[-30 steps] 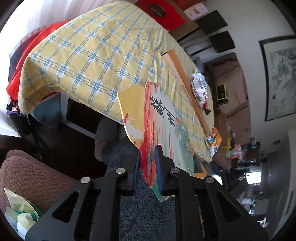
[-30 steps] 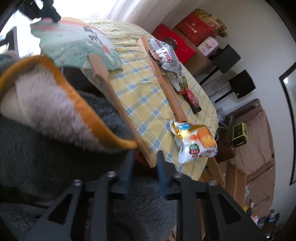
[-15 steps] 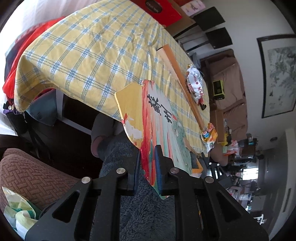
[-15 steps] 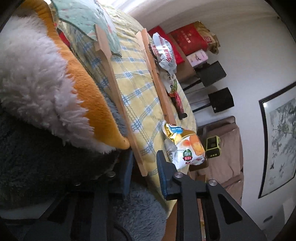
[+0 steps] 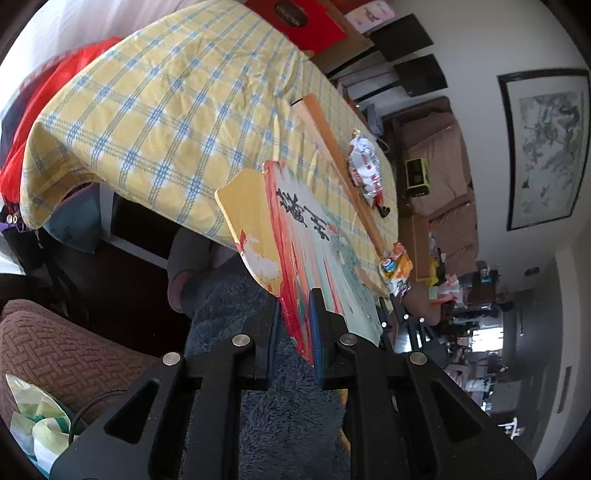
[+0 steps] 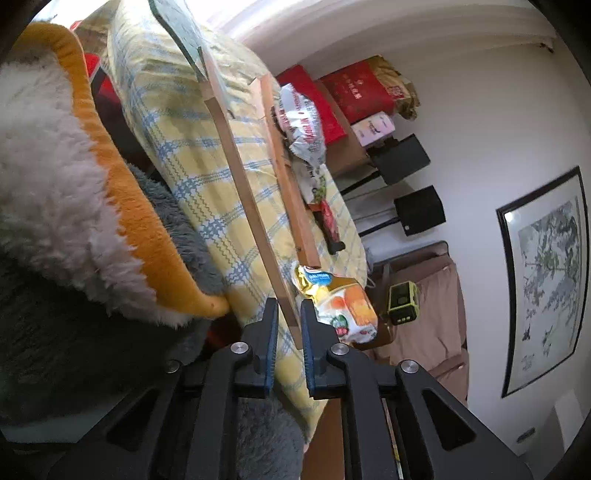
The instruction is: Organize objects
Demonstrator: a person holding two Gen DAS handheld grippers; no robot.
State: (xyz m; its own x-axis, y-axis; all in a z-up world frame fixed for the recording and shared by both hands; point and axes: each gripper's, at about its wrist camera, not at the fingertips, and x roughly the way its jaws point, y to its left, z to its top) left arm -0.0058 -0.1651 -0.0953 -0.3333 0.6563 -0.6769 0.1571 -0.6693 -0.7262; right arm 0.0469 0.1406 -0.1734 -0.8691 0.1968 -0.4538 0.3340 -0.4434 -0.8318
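My left gripper is shut on the lower edge of a flat colourful packet with black calligraphy, held up over the near edge of the yellow checked table. The packet's far tip shows at the top of the right wrist view. My right gripper is closing tight on the near end of a long wooden rail, which sits between its blue pads. A second wooden rail runs parallel behind it. An orange and gold snack bag lies just beyond the right fingers. A white and red snack bag rests past the far rail.
A fluffy grey, white and orange sleeve fills the left of the right wrist view. Red boxes and black speakers stand beyond the table. A framed painting hangs on the wall. A brown woven cushion lies below the table.
The right gripper's jaws have closed from apart onto the end of the near wooden rail, and its view has rolled. The left gripper keeps its hold on the packet.
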